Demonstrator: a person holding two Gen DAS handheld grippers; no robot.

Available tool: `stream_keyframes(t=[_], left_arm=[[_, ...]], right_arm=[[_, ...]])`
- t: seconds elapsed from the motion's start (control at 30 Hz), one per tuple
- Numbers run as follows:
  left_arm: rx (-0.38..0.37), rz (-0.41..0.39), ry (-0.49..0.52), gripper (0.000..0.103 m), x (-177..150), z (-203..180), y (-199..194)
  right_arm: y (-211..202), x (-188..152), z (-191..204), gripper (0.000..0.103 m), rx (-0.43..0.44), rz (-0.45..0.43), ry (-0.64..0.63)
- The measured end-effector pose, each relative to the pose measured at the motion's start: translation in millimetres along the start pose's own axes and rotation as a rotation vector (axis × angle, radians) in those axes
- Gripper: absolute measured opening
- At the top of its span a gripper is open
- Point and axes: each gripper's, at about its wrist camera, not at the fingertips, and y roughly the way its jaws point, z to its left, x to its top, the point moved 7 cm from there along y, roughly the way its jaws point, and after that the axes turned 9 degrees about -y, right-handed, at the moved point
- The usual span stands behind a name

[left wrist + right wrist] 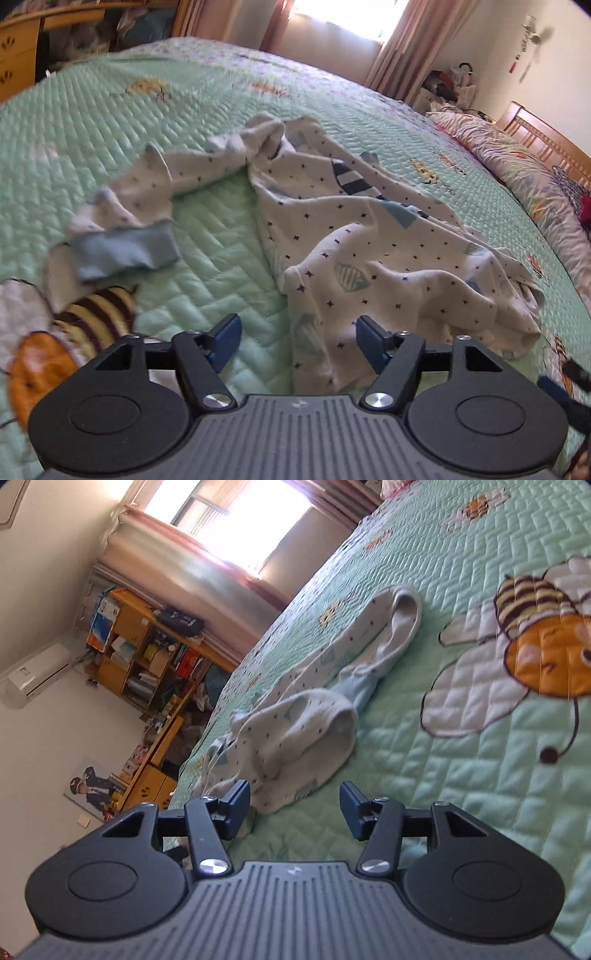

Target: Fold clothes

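One crumpled white cotton baby garment with small dark stars and pale blue cuffs (369, 236) is lying unfolded on the mint-green quilted bedspread (110, 122), and nothing about it is looking folded yet. In the left wrist view its body is bunching in loose ridges just ahead of the left gripper (298, 343), while one sleeve or leg is trailing away to the left and ending in a blue cuff beside the embroidered yellow-and-brown striped bee (96, 314). The left gripper's blue-padded fingers are standing wide apart with a fold of the cloth lying below the gap, not pinched. In the right wrist view the right gripper (295, 805) is hovering low over the near end of the same heap, its fingers also apart and gripping nothing. Judging from this, the task is barely beginning: the garment is still needing to be spread flat, its limbs straightened, and every fold made.
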Motion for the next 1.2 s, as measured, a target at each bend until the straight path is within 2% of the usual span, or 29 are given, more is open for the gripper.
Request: stream_keyframes(t=[0.07,0.1,0.13,0.17,0.27,0.37,0.43,0.47,0.5,0.57,0.67,0.7,0.77,0.83,0.93,1.0,1.03,1.2], left_arm=[[0.002,0.006,0.003,0.074,2,-5,8],[0.002,0.011,0.006,0.058,3,-8,11],[-0.001,0.031,0.008,0.010,4,-10,14],[-0.015,0.067,-0.007,0.005,4,-10,15],[-0.048,0.096,-0.055,0.003,9,-11,0],[-0.185,0.138,-0.093,0.002,10,-16,-53],[-0.244,0.158,-0.091,0.002,7,-9,-97],[-0.246,0.162,-0.090,0.002,5,-2,-117],[-0.216,0.154,-0.093,0.002,3,10,-132],[-0.118,0.126,-0.107,0.003,1,42,-150],[0.103,0.119,-0.120,0.004,-5,91,-148],[0.134,0.135,-0.131,0.007,-9,98,-143],[0.144,0.178,-0.154,0.020,-20,105,-133],[0.156,0.202,-0.144,0.056,-29,101,-131],[0.209,0.171,-0.049,0.075,-33,87,-139],[0.257,0.153,-0.010,0.082,-32,89,-150],[0.262,0.143,0.000,0.083,-32,89,-155],[0.205,0.085,-0.028,0.084,-19,86,-176]], right_arm=[[0,-1,3,0.057,-0.009,0.002,-0.022],[0,-2,4,0.058,-0.014,0.003,-0.033],[-1,-2,6,0.059,-0.019,0.004,-0.045],[-1,-3,6,0.059,-0.024,0.004,-0.054],[0,-6,5,0.059,-0.028,0.000,-0.054],[-4,-5,3,0.059,-0.027,-0.012,-0.054],[-8,-3,3,0.059,-0.030,-0.025,-0.075],[-11,-2,2,0.059,-0.033,-0.033,-0.084],[-13,-1,2,0.059,-0.037,-0.040,-0.089],[-14,0,0,0.059,-0.038,-0.051,-0.093],[-10,-1,-2,0.059,-0.027,-0.052,-0.083],[-9,-2,-3,0.059,-0.026,-0.050,-0.076],[-10,-3,-6,0.059,-0.029,-0.049,-0.064],[-14,-2,-8,0.061,-0.037,-0.054,-0.060],[-23,2,-11,0.072,-0.059,-0.058,-0.059],[-23,1,-11,0.073,-0.056,-0.040,-0.066],[-21,-1,-10,0.073,-0.046,-0.021,-0.070],[-1,-23,14,0.073,0.074,0.134,-0.156]])
